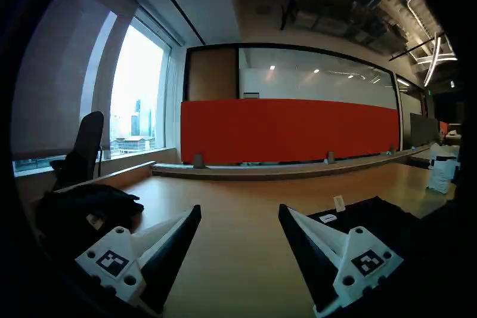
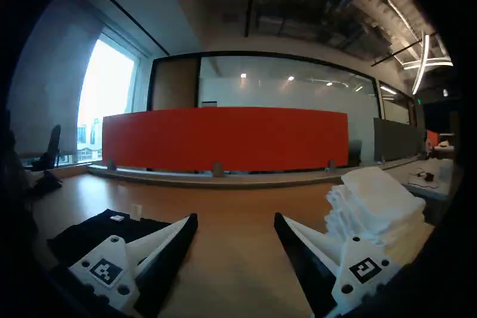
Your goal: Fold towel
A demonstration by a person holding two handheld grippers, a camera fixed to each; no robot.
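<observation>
The left hand-held gripper (image 1: 238, 208) and the right hand-held gripper (image 2: 235, 216) both hang over the wooden worktop (image 1: 244, 270) with fingers spread wide, holding nothing. A black towel (image 2: 98, 229) lies flat on the worktop between the two. A stack of white folded towels (image 2: 372, 201) sits just beyond the right one's right finger. A red divider panel (image 1: 286, 130) runs along the far edge.

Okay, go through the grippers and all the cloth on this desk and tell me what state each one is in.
left gripper: open, holding nothing.
right gripper: open, holding nothing.
black towel: lying flat on the table, not gripped.
white towels: folded and stacked.
black cloth: crumpled in a heap.
</observation>
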